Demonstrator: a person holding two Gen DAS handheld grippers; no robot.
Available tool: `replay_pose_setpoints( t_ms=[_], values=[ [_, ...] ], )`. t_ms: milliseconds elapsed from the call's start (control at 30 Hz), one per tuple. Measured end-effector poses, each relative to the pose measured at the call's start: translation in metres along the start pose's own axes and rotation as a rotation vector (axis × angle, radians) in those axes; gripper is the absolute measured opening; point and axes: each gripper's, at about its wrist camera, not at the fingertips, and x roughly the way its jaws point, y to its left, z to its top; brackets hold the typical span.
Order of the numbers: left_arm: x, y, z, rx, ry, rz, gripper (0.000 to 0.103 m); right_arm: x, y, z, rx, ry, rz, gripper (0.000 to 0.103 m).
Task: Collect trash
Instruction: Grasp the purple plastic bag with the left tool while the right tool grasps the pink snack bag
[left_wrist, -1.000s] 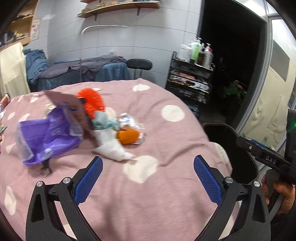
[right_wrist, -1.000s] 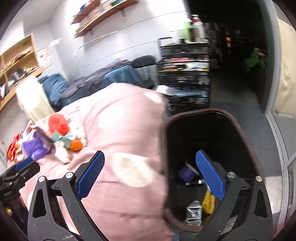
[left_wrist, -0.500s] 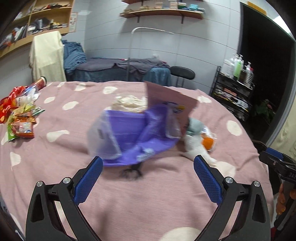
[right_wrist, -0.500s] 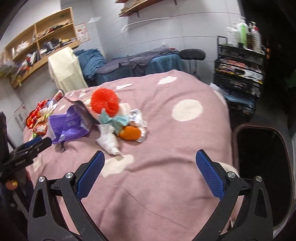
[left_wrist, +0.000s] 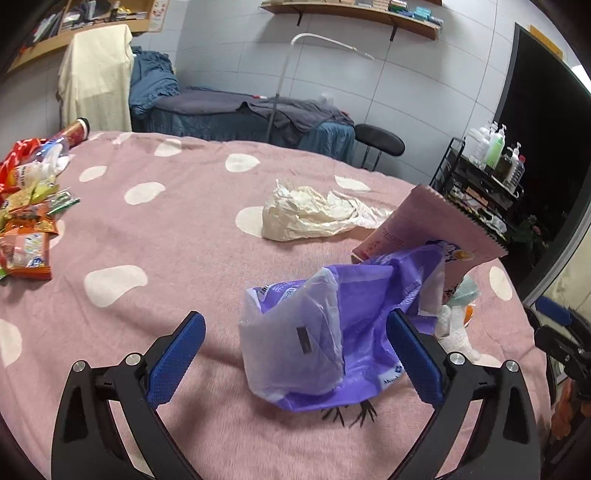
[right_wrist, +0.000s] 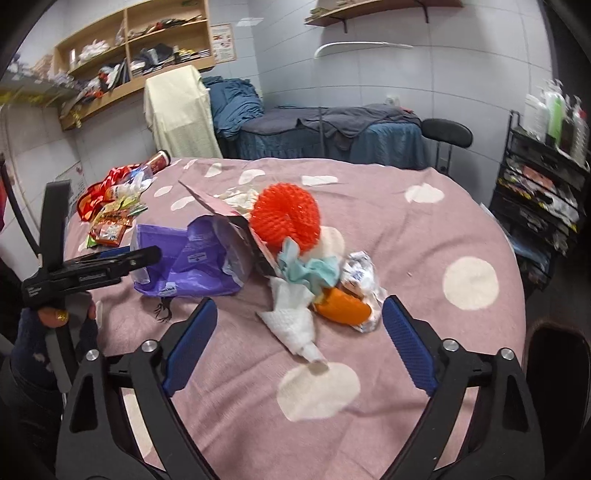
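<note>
Trash lay heaped on the pink spotted surface (right_wrist: 424, 236): purple bag (left_wrist: 332, 332), orange peel (right_wrist: 341, 308), white tissue (right_wrist: 295, 321). I found my left gripper (left_wrist: 295, 360) wide, bag between untouched; right gripper (right_wrist: 295, 330) just narrowing, holding nothing.

tbl (right_wrist: 424, 236), pink spotted cloth | on it: purple bag (left_wrist: 332, 332), tissue (right_wrist: 295, 321), snack pkts (left_wrist: 26, 240)
</note>
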Motion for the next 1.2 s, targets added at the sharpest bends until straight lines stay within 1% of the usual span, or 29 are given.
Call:
replay_pose_setpoints(
  t_ms=[67,200,267,367,433,467,500,533,633,733,900,1000,1200],
  values=[
    [0.004,-0.001,-0.001,0.013,0.016,-0.015,0.094,0.008,0.009,0.008,-0.048,-0.003,0.002,0.084],
    [0.005,-0.003,-0.004,0.036,0.033,-0.050,0.084,0.031,0.030,0.025,-0.162,-0.011,-0.008,0.079],
    [0.005,-0.005,-0.005,0.047,0.032,-0.047,0.080,0.044,0.035,0.035,-0.186,-0.009,-0.011,0.074],
    [0.005,-0.005,-0.005,0.053,0.034,-0.045,0.073,0.067,0.042,0.049,-0.214,0.003,0.014,0.064],
    [0.006,-0.003,-0.005,0.046,0.042,-0.054,0.063,0.080,0.047,0.054,-0.248,0.011,0.010,0.049],
    [0.007,-0.002,-0.005,0.039,0.047,-0.065,0.061,0.087,0.049,0.057,-0.260,0.018,0.010,0.044],
    [0.008,-0.002,-0.004,0.036,0.050,-0.070,0.058,0.091,0.050,0.058,-0.258,0.024,0.019,0.033],
    [0.008,-0.002,-0.005,0.033,0.050,-0.074,0.058,0.095,0.050,0.059,-0.250,0.039,0.040,0.024],
    [0.006,-0.003,-0.006,0.027,0.035,-0.071,0.050,0.096,0.050,0.056,-0.236,0.052,0.064,0.013],
    [0.003,-0.006,-0.007,0.021,0.022,-0.065,0.044,0.086,0.055,0.052,-0.241,0.037,0.062,0.007],
    [-0.013,-0.009,-0.014,0.014,-0.018,-0.060,0.039,0.060,0.049,0.047,-0.202,-0.001,0.069,0.004],
    [-0.027,-0.011,-0.018,0.009,-0.042,-0.049,0.038,0.044,0.041,0.042,-0.155,-0.015,0.094,0.003],
    [-0.058,-0.018,-0.023,-0.006,-0.108,-0.032,0.038,0.005,0.032,0.033,-0.103,-0.072,0.121,0.003]
  ],
)
